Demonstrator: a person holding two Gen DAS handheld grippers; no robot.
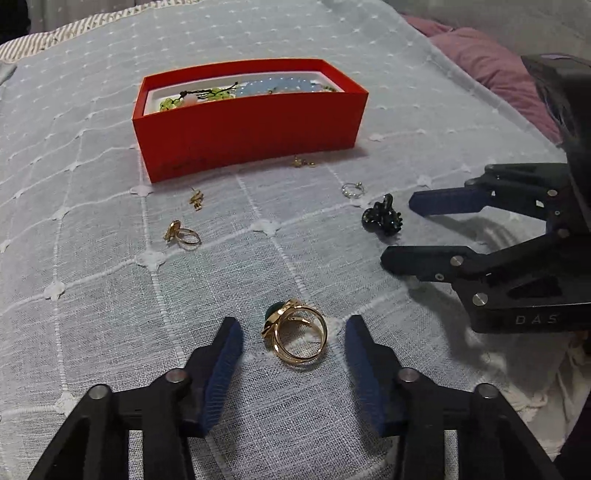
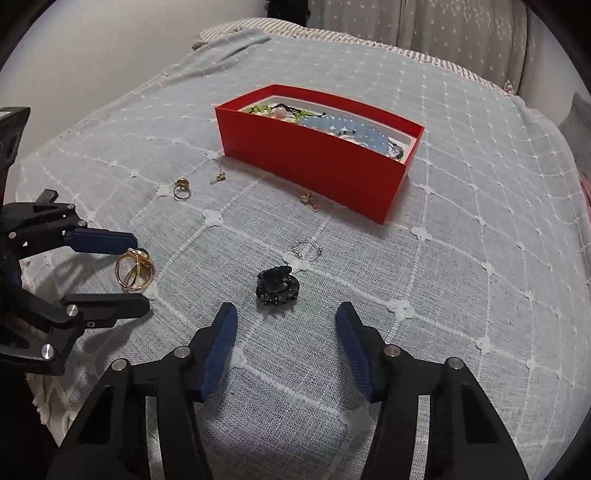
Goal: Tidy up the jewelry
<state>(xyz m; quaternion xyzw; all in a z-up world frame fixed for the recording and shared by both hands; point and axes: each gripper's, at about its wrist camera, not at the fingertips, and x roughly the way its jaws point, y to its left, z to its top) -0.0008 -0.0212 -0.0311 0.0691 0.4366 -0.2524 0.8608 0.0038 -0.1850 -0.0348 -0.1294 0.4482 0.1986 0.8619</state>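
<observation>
A red box (image 1: 251, 129) (image 2: 317, 166) on the grey bedspread holds a blue bead bracelet (image 2: 347, 127) and green beads (image 1: 173, 102). My left gripper (image 1: 293, 328) (image 2: 136, 273) is open, its fingers either side of a gold ring with a green stone (image 1: 295, 332) (image 2: 133, 269) lying on the cloth. My right gripper (image 2: 286, 317) (image 1: 397, 229) is open, just short of a black hair clip (image 2: 277, 286) (image 1: 382, 216). A silver ring (image 1: 352, 190) (image 2: 308, 249), a second gold ring (image 1: 183, 234) (image 2: 181, 188) and two gold earrings (image 1: 195, 199) (image 1: 303, 161) lie loose before the box.
The bedspread (image 2: 461, 258) is soft and slopes off at its edges. A purple cloth (image 1: 491, 62) lies at the far right. A curtain (image 2: 406, 29) hangs behind the bed.
</observation>
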